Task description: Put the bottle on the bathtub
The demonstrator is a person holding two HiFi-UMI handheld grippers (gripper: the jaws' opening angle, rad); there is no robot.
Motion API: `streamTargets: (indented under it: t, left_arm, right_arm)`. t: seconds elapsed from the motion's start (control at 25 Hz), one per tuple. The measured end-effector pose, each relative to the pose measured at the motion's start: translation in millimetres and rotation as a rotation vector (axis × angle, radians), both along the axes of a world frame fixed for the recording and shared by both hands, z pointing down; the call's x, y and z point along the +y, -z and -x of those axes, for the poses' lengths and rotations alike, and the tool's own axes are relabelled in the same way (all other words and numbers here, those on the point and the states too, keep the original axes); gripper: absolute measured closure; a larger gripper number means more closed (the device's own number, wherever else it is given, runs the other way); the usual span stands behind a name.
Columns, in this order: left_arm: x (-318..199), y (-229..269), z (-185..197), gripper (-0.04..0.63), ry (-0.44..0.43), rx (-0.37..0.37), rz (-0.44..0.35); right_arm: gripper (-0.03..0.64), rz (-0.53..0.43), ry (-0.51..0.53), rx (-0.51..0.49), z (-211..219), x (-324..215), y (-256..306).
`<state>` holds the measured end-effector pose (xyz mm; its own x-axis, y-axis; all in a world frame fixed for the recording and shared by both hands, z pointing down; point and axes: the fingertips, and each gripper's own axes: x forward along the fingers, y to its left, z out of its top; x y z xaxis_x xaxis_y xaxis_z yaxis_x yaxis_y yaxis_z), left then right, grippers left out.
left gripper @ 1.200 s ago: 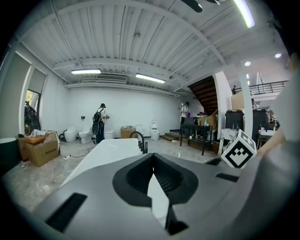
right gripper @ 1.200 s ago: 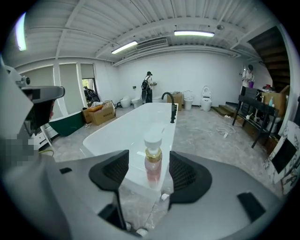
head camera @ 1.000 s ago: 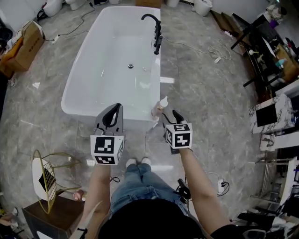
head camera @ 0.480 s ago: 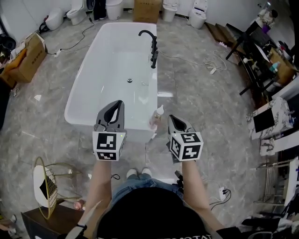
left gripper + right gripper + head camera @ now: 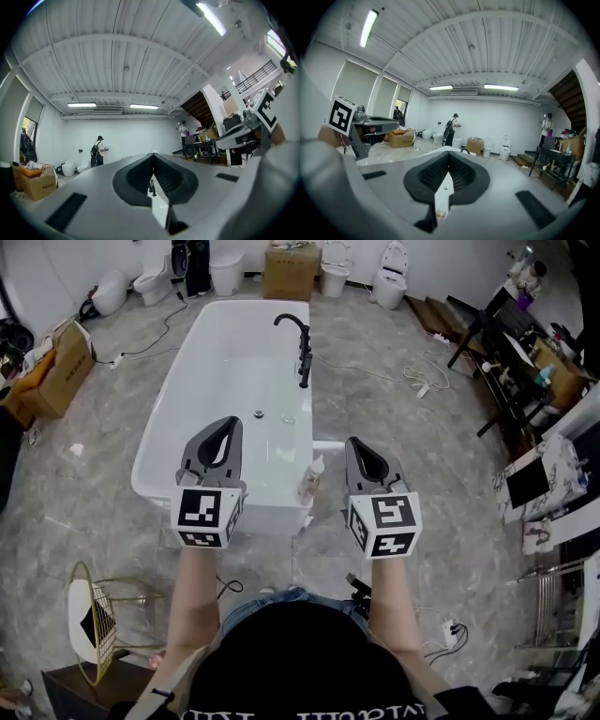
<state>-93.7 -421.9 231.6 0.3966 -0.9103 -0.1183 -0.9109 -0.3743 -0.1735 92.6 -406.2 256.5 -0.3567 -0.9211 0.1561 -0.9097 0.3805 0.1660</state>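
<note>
A small pale bottle (image 5: 311,479) stands upright on the near right rim of the white bathtub (image 5: 169,409), seen in the head view. My left gripper (image 5: 232,421) hovers shut over the tub's near end, left of the bottle, and holds nothing. My right gripper (image 5: 353,441) is shut and empty too, a little right of the bottle and apart from it. Both gripper views look level across the room. The left gripper (image 5: 152,154) and right gripper (image 5: 448,152) each show their jaws meeting with nothing between them.
A black faucet (image 5: 298,338) rises from the tub's right rim. Cardboard boxes (image 5: 291,268) and toilets (image 5: 392,268) line the far wall. Cables (image 5: 422,381) lie on the marble floor. A gold wire stool (image 5: 94,610) stands at near left, desks (image 5: 525,362) at right. A person (image 5: 451,129) stands far off.
Both grippers have lifted and pulled back from the tub's rim, the right one away from the bottle. The bottle stays standing on the rim.
</note>
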Motion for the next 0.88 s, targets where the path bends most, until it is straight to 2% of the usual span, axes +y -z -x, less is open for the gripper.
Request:
streamTargets:
  t: [0.36, 0.52, 0.88]
  left_arm:
    - [8.0, 37.9, 11.1, 0.584, 0.008, 0.020, -0.094]
    - [9.2, 49.8, 13.6, 0.584, 0.008, 0.043, -0.116]
    - [12.8, 52.3, 1.9, 0.584, -0.011, 0.029, -0.126]
  right_arm:
    - [0.603, -0.186, -0.008, 0.022, -13.4, 14.5, 56.7]
    - [0.603, -0.198, -0.019, 0.011, -16.8, 16.0, 62.3]
    - [0.603, -0.213, -0.040, 0.043, -25.0, 20.7, 62.1]
